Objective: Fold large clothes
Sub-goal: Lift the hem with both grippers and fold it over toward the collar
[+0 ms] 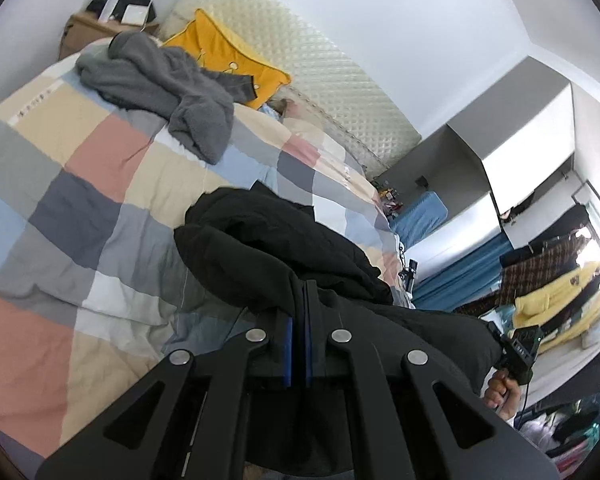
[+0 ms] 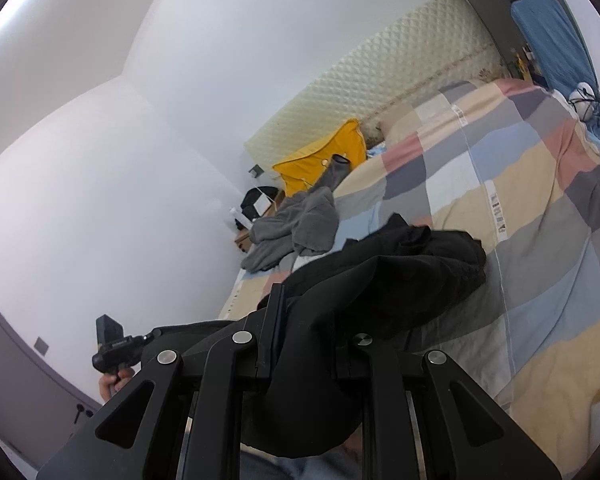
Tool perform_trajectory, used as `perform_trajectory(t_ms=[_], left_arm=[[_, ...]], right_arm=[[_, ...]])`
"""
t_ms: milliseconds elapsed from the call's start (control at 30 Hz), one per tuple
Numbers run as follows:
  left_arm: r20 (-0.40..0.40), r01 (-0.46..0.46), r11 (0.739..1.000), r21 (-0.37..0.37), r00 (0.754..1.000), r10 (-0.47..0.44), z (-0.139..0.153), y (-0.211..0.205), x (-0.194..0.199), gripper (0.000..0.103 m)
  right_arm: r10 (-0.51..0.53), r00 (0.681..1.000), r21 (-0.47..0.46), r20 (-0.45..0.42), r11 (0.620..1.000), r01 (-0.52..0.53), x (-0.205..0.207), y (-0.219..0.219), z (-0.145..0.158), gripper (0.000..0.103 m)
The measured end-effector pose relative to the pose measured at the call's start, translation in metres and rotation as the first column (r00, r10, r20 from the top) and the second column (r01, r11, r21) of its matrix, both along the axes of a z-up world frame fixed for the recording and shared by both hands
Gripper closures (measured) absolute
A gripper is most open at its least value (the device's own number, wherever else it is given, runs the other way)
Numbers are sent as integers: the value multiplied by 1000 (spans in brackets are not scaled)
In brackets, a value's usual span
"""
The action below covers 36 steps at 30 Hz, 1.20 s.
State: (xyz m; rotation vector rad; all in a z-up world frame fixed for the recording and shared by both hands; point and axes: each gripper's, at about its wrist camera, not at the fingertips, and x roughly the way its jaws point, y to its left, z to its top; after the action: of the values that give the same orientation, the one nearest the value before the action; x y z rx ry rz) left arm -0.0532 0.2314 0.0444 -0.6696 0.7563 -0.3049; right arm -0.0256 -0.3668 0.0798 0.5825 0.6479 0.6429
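A large black garment (image 1: 268,240) hangs lifted above the bed, bunched and sagging between the two grippers. My left gripper (image 1: 302,294) is shut on a fold of its edge, the blue pads (image 1: 288,344) nearly touching with cloth pinched at the tips. In the right wrist view the black garment (image 2: 400,272) drapes over my right gripper (image 2: 296,308), which is shut on it. The right gripper's right-hand finger is hidden under the cloth. Each view shows the other gripper's body held in a hand (image 1: 500,392) (image 2: 110,386) at the garment's far end.
The checked quilt (image 1: 80,160) (image 2: 520,200) covers the bed below. A grey fleece garment (image 1: 160,80) (image 2: 296,224) and a yellow pillow (image 1: 228,52) lie near the padded headboard (image 1: 320,60). A nightstand (image 1: 88,24) stands beyond, and clothes (image 1: 552,292) are piled at right.
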Motion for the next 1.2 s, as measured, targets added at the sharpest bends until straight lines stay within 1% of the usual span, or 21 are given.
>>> perform_trajectory(t_ms=[133,233,300,367,500,533,600,633,700,800,867,967,1000,1100,1200], left_arm=[[6,28,999,15,1000,-28,11,4,-3,99],[-14,42,999,26,999,-42,12,6,4,99],[-32,46,998,39,998,-45,11,9,17,99],[-63,31,998,54,998,-27,5,13,44,99],[-163,8,1000,14,987,-5,-15,28,101,98],[-186,5,1000,6,982,-4,-20,30,114,98],[-216,5,1000,10,976,-3,-27,33,134,98],[-239,6,1000,13,971,-3,-33,33,149,98],[-271,11,1000,23,963,-4,-38,32,166,98],[-315,-4,999,32,949,13,-46,32,197,97],[-340,-16,999,52,940,33,-54,33,219,96],[-390,-49,996,77,918,75,-71,32,247,96],[-405,-52,994,97,910,87,-79,30,259,96],[-428,-59,988,141,896,115,-97,25,287,95],[-462,-33,979,199,878,124,-119,19,313,94]], right_arm=[[-15,1000,13,-3,1000,15,-5,1,5,88],[-29,999,12,-20,999,30,9,5,1,88],[-44,999,16,-29,999,45,25,6,-2,88],[-76,996,32,-52,996,77,44,7,-9,88],[-141,984,65,-107,987,148,97,8,-30,88],[-156,979,71,-134,984,166,114,8,-38,88],[-183,965,86,-190,976,202,141,7,-50,88],[-197,957,82,-214,972,218,157,7,-57,88],[-221,943,67,-250,967,245,183,8,-67,88],[-262,918,7,-300,961,276,223,13,-83,89],[-283,895,-22,-346,956,294,250,16,-97,88],[-307,873,-84,-378,951,299,281,23,-115,89],[-318,865,-103,-388,948,302,291,25,-123,89],[-348,831,-148,-435,938,315,320,29,-154,89],[-364,794,-192,-486,931,309,343,33,-188,89]])
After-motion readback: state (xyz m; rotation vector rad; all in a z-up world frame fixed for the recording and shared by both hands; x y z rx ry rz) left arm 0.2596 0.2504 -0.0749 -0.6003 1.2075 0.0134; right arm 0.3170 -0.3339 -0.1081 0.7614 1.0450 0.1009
